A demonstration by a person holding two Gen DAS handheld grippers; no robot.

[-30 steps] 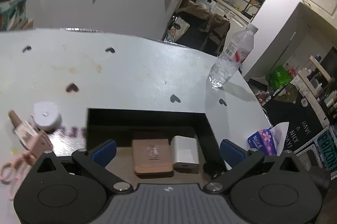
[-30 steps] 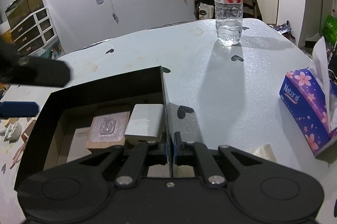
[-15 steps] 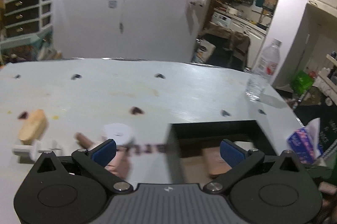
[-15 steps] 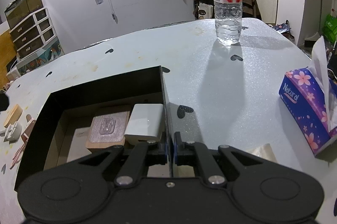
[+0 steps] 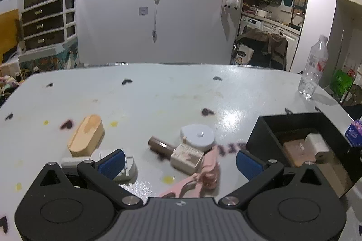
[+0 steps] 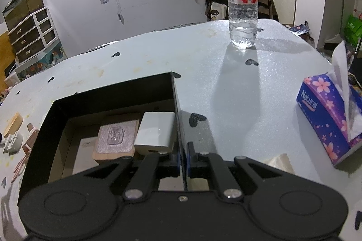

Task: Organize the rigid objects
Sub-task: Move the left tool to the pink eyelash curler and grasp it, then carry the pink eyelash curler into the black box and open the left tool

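Right gripper [image 6: 182, 156] is clamped on the right wall of the black open cardboard box [image 6: 108, 95], steadying it. Left gripper [image 5: 180, 163] hovers wide and empty; the beige square-capped cosmetic bottle [image 5: 181, 153] lies just ahead between its fingers. Recommend descending squarely over the cap, clear of the pink plastic scissors [image 5: 199, 177] touching it.

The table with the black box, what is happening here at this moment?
A person with a gripper in each hand is sorting small objects into an open black cardboard box. The right gripper is shut on the box's right wall. A square wooden block and a white rectangular charger already lie inside. The left gripper is open above loose items on the white table: a beige nail polish bottle, a round white disc and pink scissors.
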